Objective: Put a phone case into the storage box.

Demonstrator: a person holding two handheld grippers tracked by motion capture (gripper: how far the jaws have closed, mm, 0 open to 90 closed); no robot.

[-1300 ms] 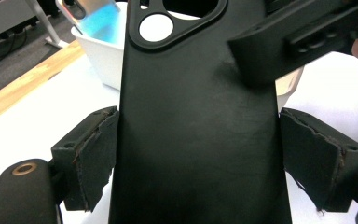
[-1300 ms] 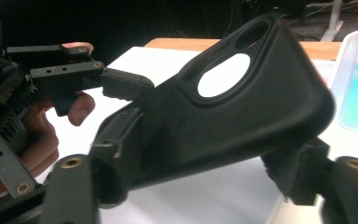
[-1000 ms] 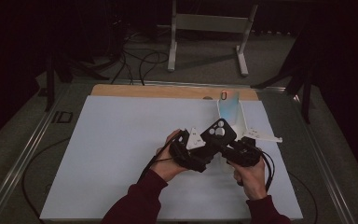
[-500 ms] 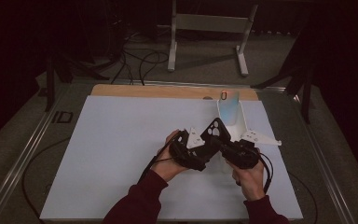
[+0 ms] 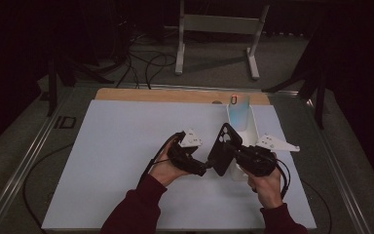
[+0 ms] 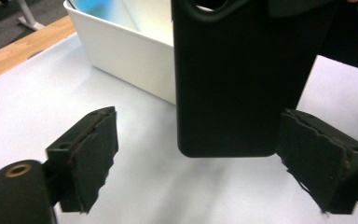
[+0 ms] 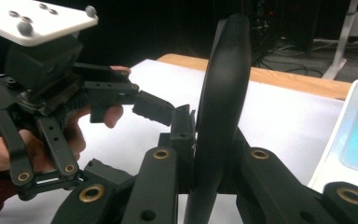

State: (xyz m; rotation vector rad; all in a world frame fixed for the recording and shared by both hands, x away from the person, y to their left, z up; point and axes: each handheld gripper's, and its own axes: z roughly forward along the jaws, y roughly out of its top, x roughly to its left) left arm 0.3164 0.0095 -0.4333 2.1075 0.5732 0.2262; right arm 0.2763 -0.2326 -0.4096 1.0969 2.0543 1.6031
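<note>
Two grippers meet over the right half of a pale mat [image 5: 126, 161] on the table. The right gripper [image 5: 233, 148] is clamped on a black phone case [image 5: 222, 148], a matte shell with rounded corners and a camera cutout at its upper end; in the right gripper view the case [image 7: 219, 107] stands edge-on between the pinching jaws. The left gripper [image 5: 205, 168] has its jaws spread wide, and in the left gripper view the lower end of the case [image 6: 237, 79] hangs between the two pads without touching either, clear of the mat below. Just right of the case stands a long white bin [image 5: 249, 127] with something pale blue [image 5: 238, 109] inside at its far end. The mat's left half lies bare, and a wooden strip [image 5: 175, 95] runs along its far edge
</note>
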